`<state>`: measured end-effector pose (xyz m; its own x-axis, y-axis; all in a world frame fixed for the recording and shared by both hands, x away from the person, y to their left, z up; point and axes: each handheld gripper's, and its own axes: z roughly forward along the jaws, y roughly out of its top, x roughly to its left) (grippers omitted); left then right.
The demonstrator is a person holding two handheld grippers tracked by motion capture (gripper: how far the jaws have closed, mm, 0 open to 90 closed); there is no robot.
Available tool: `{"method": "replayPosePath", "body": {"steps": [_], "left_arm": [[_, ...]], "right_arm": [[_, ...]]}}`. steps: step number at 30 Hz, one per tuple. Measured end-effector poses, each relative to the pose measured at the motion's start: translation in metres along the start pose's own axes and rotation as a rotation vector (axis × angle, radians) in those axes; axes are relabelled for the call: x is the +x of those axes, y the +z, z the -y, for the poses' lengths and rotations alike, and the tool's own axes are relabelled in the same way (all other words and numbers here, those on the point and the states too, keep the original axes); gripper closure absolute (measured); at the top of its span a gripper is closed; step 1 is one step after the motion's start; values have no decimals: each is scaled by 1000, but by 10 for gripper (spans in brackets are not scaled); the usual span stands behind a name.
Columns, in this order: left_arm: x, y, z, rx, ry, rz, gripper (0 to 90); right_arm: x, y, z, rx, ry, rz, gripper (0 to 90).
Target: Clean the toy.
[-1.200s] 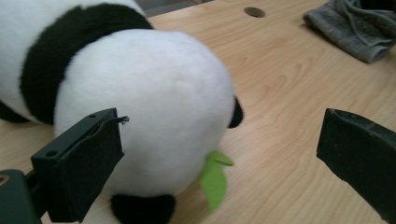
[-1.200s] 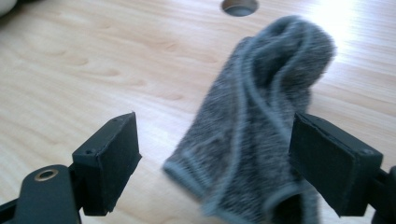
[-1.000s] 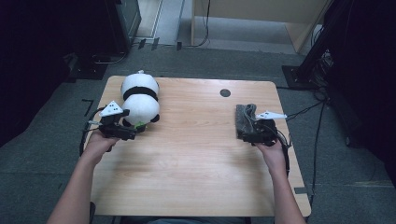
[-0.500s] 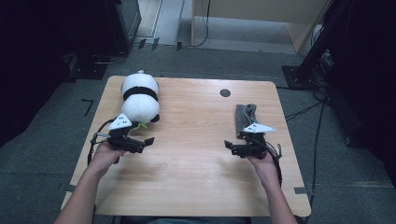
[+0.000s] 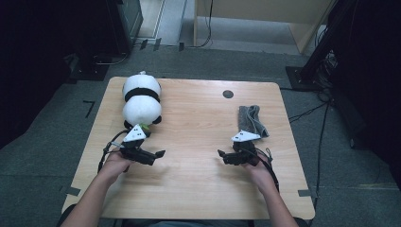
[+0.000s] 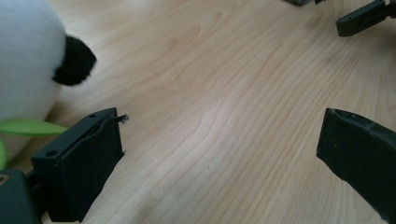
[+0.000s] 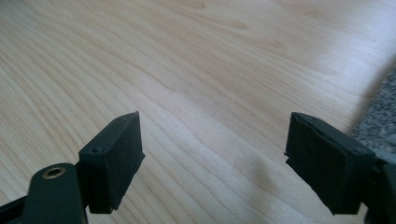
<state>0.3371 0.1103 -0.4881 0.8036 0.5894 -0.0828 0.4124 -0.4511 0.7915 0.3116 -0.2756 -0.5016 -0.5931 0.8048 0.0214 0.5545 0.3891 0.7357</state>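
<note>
While both grippers are hovering low over the near half of the wooden table [image 5: 189, 189], a wide stretch of bare wood is lying open between them, and the near edge is sitting just behind the person's wrists. The stuffed panda [image 5: 141, 101] is lying near the far left corner, close to the left edge, its head pointing toward the left gripper [image 5: 153, 155]; in the left gripper view its white head and black ear [image 6: 74, 60] are sitting just beside the left jaw, not touching. The folded grey towel [image 5: 250, 120] is lying toward the right side, just beyond the right gripper [image 5: 226, 156], and its corner [image 7: 378, 116] is showing beside the right jaw. Both tongs are standing spread wide, gripping nothing, with only bare wood between the pads. Compared with a second ago, both grippers are now sitting nearer the person, drawn back off the panda and the towel and turned inward, jaws pointing toward each other.
</note>
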Motion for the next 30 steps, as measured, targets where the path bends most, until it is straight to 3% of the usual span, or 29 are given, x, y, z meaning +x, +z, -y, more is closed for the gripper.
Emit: {"method": "replayPosePath", "body": {"steps": [3,7,13,16,18,24,30], "left_arm": [[-1,9,3,38,17,2,1],[-4,21,7,84,32,25,1],[-6,28,12,134,55,58,1],[-6,31,14,158,70,68,2],[-6,31,15,156,83,65,1],[-5,30,15,153,65,66,1],[-6,28,17,147,34,19,1]], "right_arm": [[1,7,3,30,-30,-26,189],[4,15,6,66,-54,-28,185],[1,17,7,50,-45,-46,173],[-2,18,13,0,-57,-65,152],[-2,18,13,-1,-60,-68,151],[-2,18,13,1,-61,-72,143],[-1,18,13,3,-63,-73,138]]}}
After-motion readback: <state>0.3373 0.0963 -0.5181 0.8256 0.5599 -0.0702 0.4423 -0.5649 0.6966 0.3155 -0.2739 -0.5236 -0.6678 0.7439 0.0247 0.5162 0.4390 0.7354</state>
